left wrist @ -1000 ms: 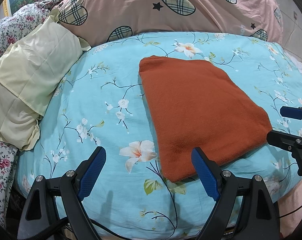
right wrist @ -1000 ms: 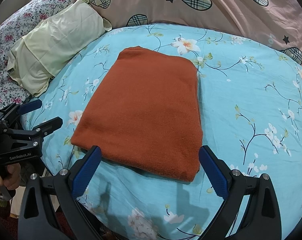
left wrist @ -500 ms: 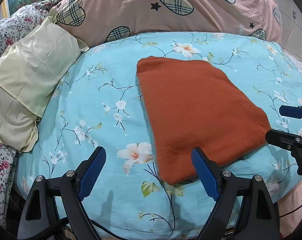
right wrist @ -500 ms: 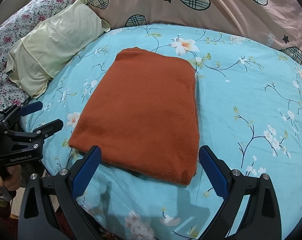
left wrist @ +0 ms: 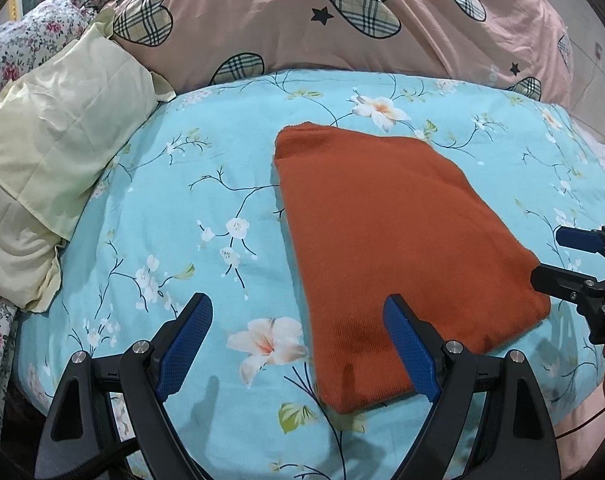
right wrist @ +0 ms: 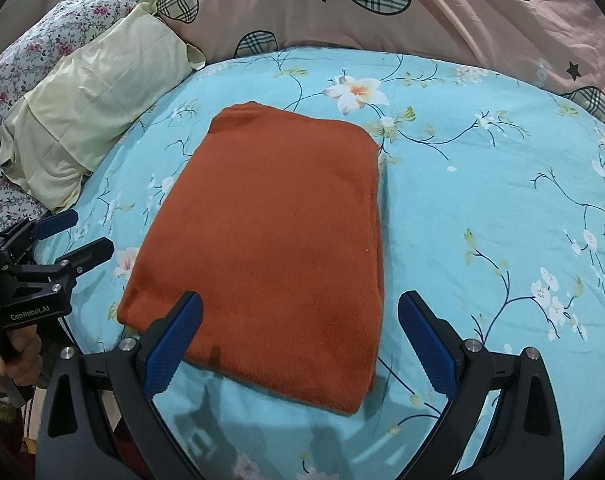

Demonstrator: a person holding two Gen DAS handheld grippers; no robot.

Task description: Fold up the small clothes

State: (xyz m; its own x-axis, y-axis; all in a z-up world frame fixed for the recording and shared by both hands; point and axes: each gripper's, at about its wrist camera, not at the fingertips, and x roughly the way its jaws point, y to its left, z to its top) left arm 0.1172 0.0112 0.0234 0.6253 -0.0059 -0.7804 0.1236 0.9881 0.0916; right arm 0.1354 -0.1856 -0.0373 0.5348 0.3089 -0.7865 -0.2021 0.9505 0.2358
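Orange cloth lies flat on the bed, folded into a neat rectangle, and neither claw has a piece of it. Left claw hangs wide open at the near edge; its right pad sits over the cloth's near left corner, its left pad over bare sheet. Right claw is just as wide open, straddling the near end of the cloth, left pad above the fabric, right pad off to the side over the sheet. Nothing pinched anywhere.

Why this setup? My read: both claws are parked at the near short edge, one per corner, which looks like the stance for another fold, lifting that end and carrying it away to halve the length. It could equally be the finish of a fold.

The cloth's long axis runs from the near edge of the bed away toward the pink pillow, short ends near and far. From the left view it slants slightly, far end leaning left. The right long edge shows stacked layers in the right view. A yellow pillow sits well off to the left.
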